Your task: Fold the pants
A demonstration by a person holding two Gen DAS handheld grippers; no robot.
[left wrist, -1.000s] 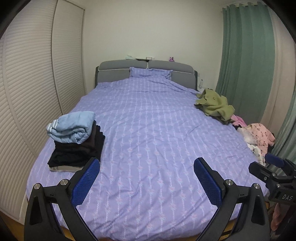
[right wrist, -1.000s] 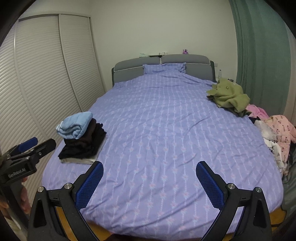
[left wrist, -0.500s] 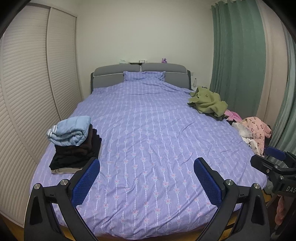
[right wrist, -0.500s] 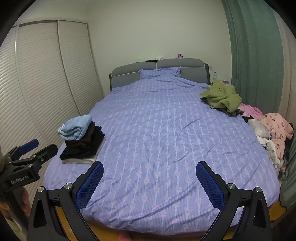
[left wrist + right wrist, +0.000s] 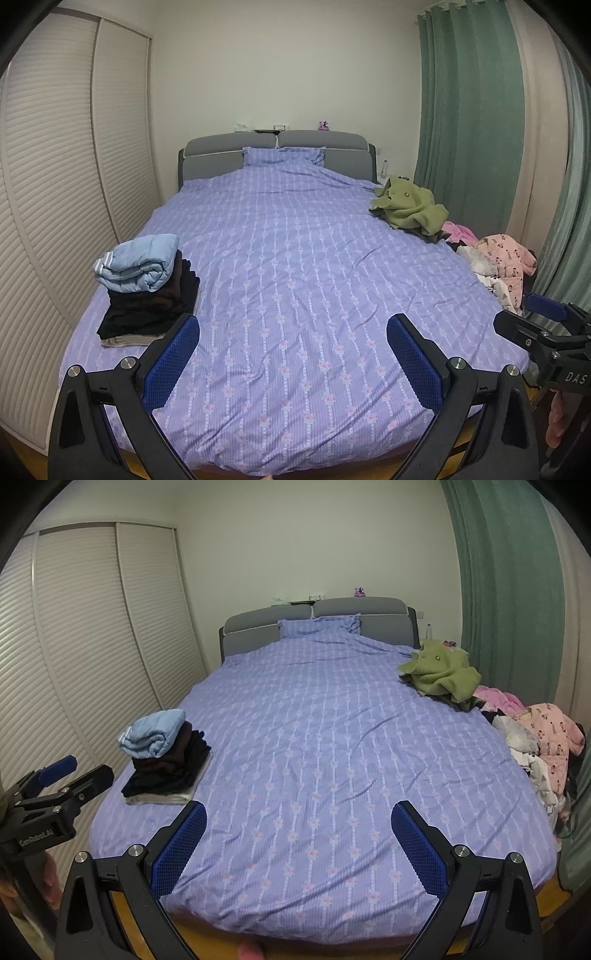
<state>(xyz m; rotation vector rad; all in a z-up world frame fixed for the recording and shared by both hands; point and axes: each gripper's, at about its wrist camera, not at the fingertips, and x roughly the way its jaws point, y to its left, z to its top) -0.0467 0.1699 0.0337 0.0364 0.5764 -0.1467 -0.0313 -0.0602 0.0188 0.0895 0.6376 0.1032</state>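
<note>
we see a wide bed (image 5: 295, 280) filling both views, its cover a smooth lilac cotton with pale vertical stripes and small pink flowers, creased softly near the middle. behind it stands a padded grey headboard (image 5: 277, 147) in two cushioned panels, with one matching pillow (image 5: 283, 157) propped against it. along the left runs a cream slatted wardrobe (image 5: 62, 177), its ribs fine and horizontal; on the right hang heavy green curtains (image 5: 465, 110) in deep folds.

at the bed's left edge sits a neat stack of folded clothes (image 5: 147, 288): dark, plush layers over a thin beige piece, topped by a puffy quilted light-blue roll (image 5: 138, 264). at the right edge, toward the head, lies a crumpled olive fleecy garment (image 5: 408, 205). further down that edge a loose heap of unfolded clothes (image 5: 498, 258) spills over, pink printed fabric over white and dark pieces. we cannot tell which pieces there are pants.

the left gripper (image 5: 293, 349) hangs above the foot edge, its jaws spread wide and released, blue mesh-textured pads (image 5: 171, 363) on black angular arms. the right gripper (image 5: 299, 834) matches it, jaws released, nothing between them. each one shows at the side of the other's view.
</note>
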